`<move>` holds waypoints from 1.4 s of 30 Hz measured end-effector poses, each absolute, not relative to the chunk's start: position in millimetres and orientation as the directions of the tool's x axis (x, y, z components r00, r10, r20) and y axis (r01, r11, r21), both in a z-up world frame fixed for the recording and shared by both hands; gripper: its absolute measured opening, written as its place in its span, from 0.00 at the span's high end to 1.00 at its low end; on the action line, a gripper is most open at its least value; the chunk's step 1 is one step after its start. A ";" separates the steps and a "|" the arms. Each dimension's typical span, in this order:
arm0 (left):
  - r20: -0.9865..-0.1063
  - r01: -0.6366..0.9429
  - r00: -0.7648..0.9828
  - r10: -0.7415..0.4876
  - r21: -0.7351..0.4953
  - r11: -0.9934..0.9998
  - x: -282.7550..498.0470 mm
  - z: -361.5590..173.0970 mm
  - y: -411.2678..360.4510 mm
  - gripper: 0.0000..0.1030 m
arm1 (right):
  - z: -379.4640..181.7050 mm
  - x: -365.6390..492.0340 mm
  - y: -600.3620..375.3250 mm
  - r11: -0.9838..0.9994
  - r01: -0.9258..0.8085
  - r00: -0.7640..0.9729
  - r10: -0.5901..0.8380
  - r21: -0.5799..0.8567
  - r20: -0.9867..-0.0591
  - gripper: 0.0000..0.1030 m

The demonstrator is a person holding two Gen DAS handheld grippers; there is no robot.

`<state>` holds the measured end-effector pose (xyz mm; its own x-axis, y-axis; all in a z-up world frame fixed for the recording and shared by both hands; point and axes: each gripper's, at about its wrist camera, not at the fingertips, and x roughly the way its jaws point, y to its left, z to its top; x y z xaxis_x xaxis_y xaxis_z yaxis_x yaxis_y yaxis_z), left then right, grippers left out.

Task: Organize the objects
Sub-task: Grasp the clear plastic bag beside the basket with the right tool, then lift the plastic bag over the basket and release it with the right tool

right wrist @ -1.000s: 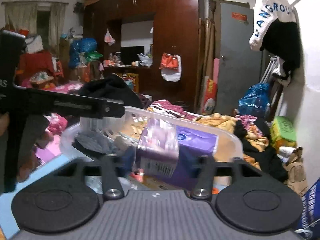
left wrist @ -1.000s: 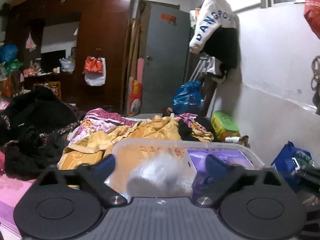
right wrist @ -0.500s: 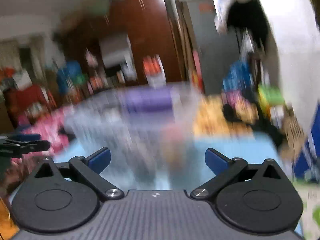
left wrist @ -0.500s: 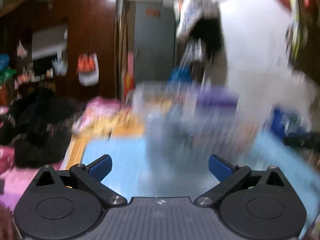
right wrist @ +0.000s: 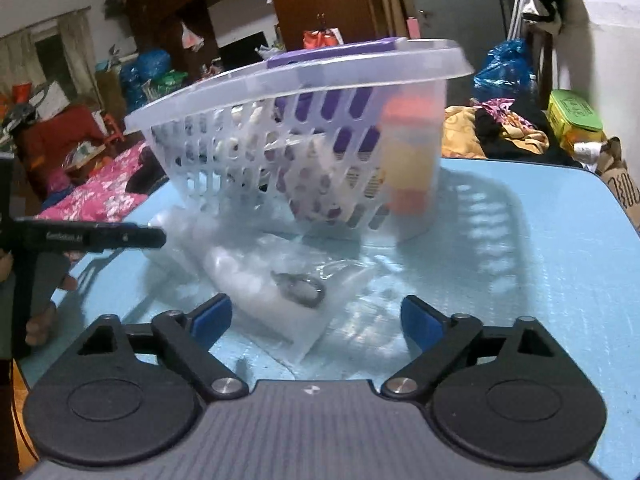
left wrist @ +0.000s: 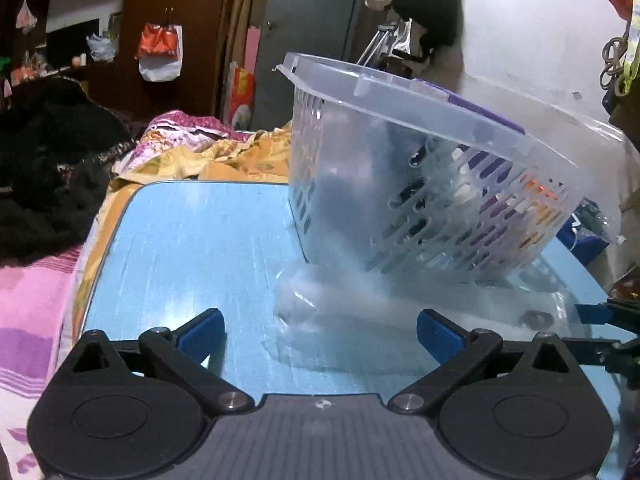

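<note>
Both grippers have dropped since a second ago, when each had an item between its jaws above the basket. Now the left gripper (left wrist: 320, 330) stands wide apart, gripping nothing, a clear plastic bag (left wrist: 320, 304) on the blue table (left wrist: 192, 248) just ahead. Behind, the tilted clear basket (right wrist: 288, 136) rests on that bag. The right gripper (right wrist: 316, 318), jaws closing yet empty, faces the bag's metal ring (right wrist: 298, 290).

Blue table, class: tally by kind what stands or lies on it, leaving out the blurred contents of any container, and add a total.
Clear slatted plastic baskets: 1, tilted
Clear plastic bags lying in front of it: 1, with a small metal ring inside
Total on the blue table: 2 things, not counting the basket's contents, which are too blurred to count.
</note>
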<state>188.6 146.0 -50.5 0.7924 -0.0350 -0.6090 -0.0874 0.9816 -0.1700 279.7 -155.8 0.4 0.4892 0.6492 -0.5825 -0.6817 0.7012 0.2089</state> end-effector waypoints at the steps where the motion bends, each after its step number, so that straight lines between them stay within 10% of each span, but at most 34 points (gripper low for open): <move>1: -0.612 -0.087 0.790 -0.036 -0.169 0.982 191.7 -50.1 145.6 0.00 | -0.4 278.0 -154.2 0.697 -0.688 0.487 0.650 0.201 -0.584 0.17; 6: -0.621 -0.065 0.783 -0.040 -0.146 0.987 200.4 -51.3 135.9 0.00 | 0.4 268.0 -138.6 0.681 -0.722 0.496 0.632 0.122 -0.596 0.38; 13: -0.624 -0.056 0.781 0.004 -0.063 0.996 205.9 -52.8 118.3 0.02 | -0.2 253.5 -132.2 0.657 -0.753 0.510 0.622 0.042 -0.594 0.44; 23: -0.593 -0.051 0.804 -0.046 -0.145 0.988 186.4 -48.2 121.1 0.79 | 1.8 244.7 -138.1 0.629 -0.777 0.500 0.644 0.028 -0.579 0.66; 42: -0.357 0.020 0.931 -0.075 -0.154 0.988 98.5 -6.1 88.7 0.83 | 40.4 207.7 -174.1 0.583 -0.812 0.538 0.749 -0.002 -0.386 0.76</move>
